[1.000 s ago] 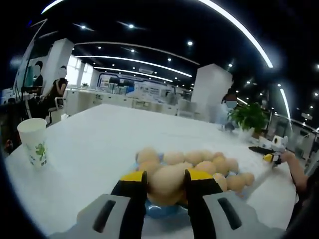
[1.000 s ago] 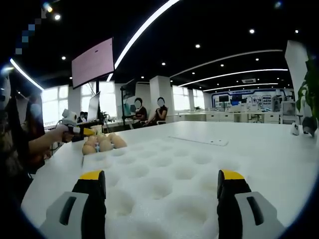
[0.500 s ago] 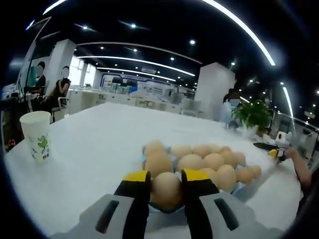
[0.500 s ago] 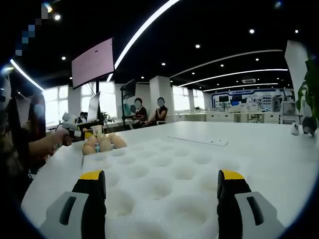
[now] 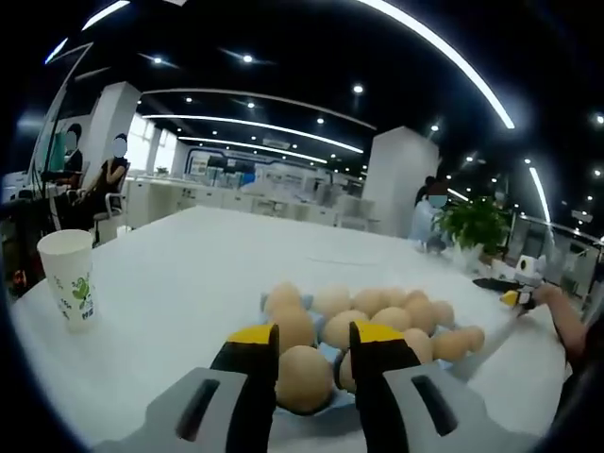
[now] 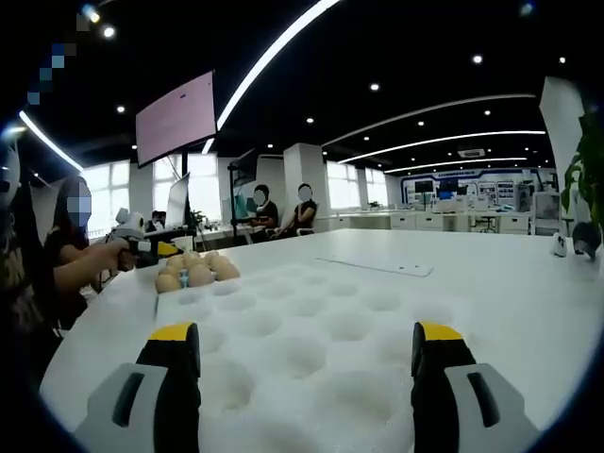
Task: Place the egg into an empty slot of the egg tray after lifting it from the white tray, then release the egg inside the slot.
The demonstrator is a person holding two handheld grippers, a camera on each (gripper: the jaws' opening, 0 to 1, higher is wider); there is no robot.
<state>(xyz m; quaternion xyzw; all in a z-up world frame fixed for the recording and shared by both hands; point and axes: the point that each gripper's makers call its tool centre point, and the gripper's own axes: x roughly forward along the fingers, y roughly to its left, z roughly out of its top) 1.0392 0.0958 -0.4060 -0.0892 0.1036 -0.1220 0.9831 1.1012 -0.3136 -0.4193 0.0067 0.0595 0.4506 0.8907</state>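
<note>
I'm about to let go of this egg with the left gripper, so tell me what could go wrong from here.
1. The egg between the left gripper sits low at the near edge of the blue egg tray; whether it is seated in a slot is hidden, so it may roll out.
2. Neighbouring eggs crowd close, so the opening jaws might knock one.

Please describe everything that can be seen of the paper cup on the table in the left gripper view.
The paper cup is white, with a small green printed design on its side. It stands upright on the white table, its open mouth up, at the left of the left gripper view. It looks like thin paper. Nothing touches it except the table. It stands well apart from the eggs and the left gripper. Its contents cannot be seen.
</note>
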